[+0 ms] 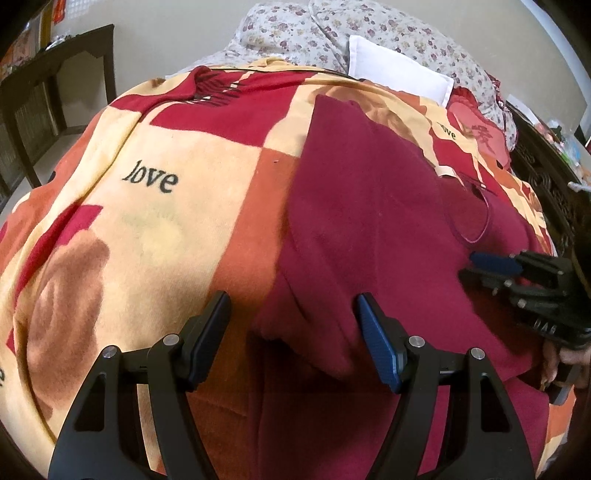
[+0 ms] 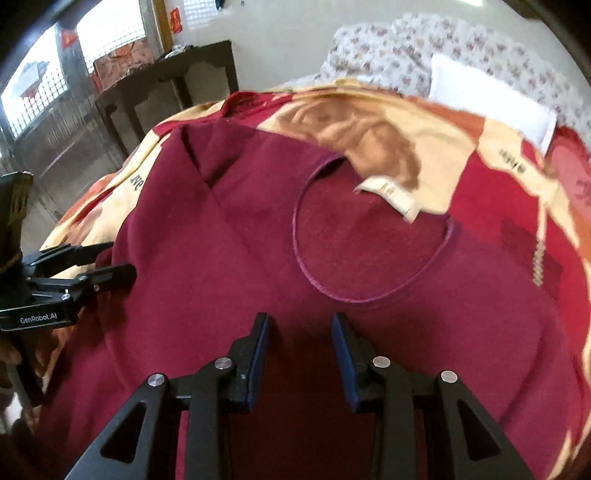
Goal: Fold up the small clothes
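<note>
A maroon top (image 2: 229,236) lies spread on the bed, its round neckline (image 2: 373,297) and white label (image 2: 393,199) facing up. One side of it is folded inward, leaving a crease (image 2: 207,173). My right gripper (image 2: 300,318) hovers just below the neckline, open by a narrow gap with nothing between its pads. My left gripper (image 1: 292,297) stands wide open over the top's (image 1: 369,229) left edge, where a fold of fabric lies under the gap. Each gripper shows in the other's view: right gripper (image 1: 476,266), left gripper (image 2: 114,260).
A red, cream and orange blanket (image 1: 177,155) printed with "love" covers the bed. A white pillow (image 1: 395,70) and a floral quilt (image 1: 295,33) lie at the far end. A dark wooden table (image 2: 166,85) stands beyond the bed's left side. Dark carved furniture (image 1: 546,177) lines the right.
</note>
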